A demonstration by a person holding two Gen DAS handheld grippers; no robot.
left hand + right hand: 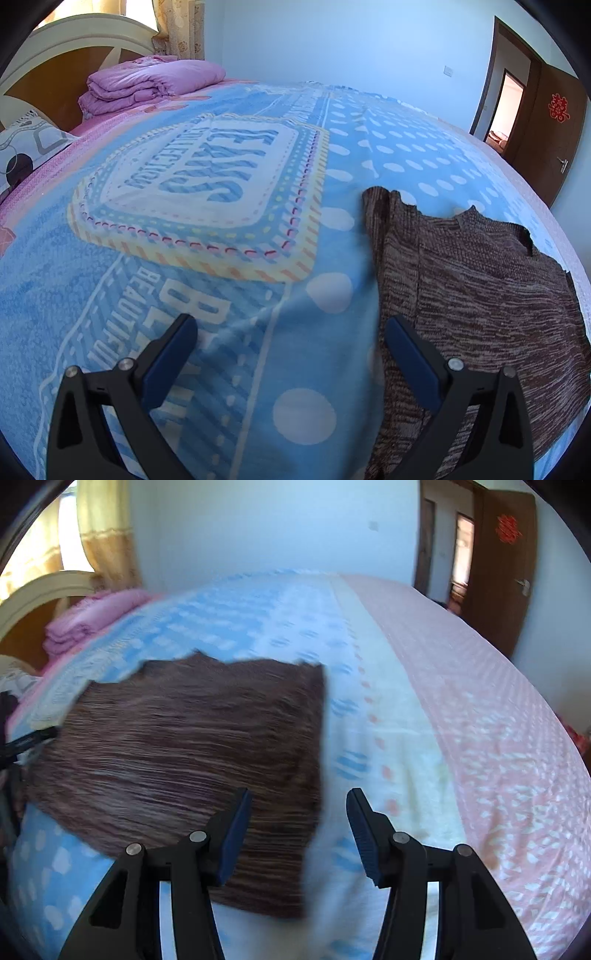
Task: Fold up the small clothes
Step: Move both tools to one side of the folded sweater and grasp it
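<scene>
Both jaws released, empty; brown sweater [480,280] cut off by left gripper [291,332]; right gripper [299,805] view blurred.

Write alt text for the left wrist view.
A brown knit sweater lies flat on a blue polka-dot blanket covering a bed, at the right of the frame. The open left gripper holds nothing above the blanket beside the sweater's edge. A folded pink quilt sits by the headboard.

Blue blanket [221,229] on bed: framed patch lettering, upside down to camera, reads roughly "COLLECTION"; larger word above it unclear. Lower strip: "BEAUTIFUL", partly cut off. Brown door [554,122]: red double-happiness paper sign [559,108].
</scene>
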